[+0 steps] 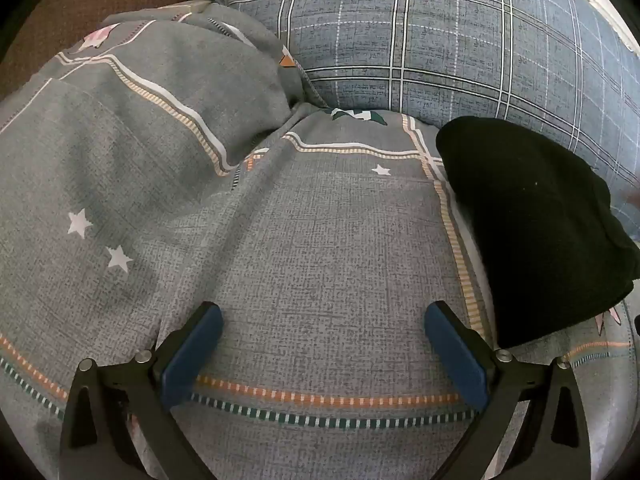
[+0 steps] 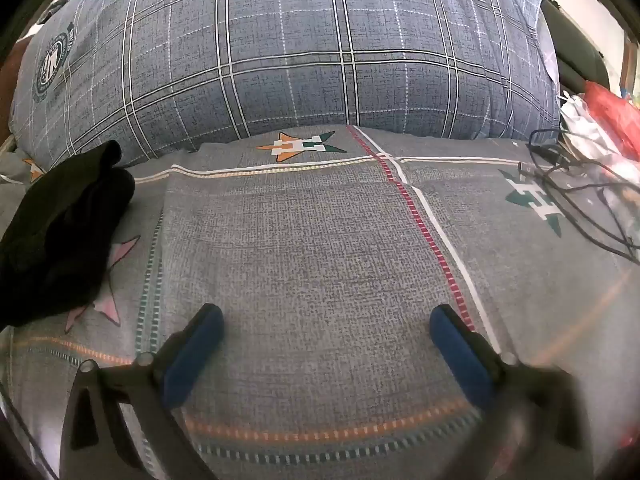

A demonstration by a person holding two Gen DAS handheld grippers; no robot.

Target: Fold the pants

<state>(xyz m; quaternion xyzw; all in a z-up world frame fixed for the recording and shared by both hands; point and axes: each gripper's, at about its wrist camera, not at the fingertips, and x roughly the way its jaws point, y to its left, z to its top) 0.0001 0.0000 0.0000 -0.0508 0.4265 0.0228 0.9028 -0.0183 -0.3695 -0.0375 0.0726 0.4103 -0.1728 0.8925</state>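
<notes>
A grey bedsheet with stars and stripes covers the bed, a blue plaid pillow at its head. The folded black pants lie just below the pillow. The left gripper and right gripper both hover spread, holding nothing. Cables trail near the bed's right edge.

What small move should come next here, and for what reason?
Probably bring both grippers to the black pants, which lie bunched on the grey bedsheet. The left gripper and right gripper are open over bare sheet, holding nothing.
</notes>
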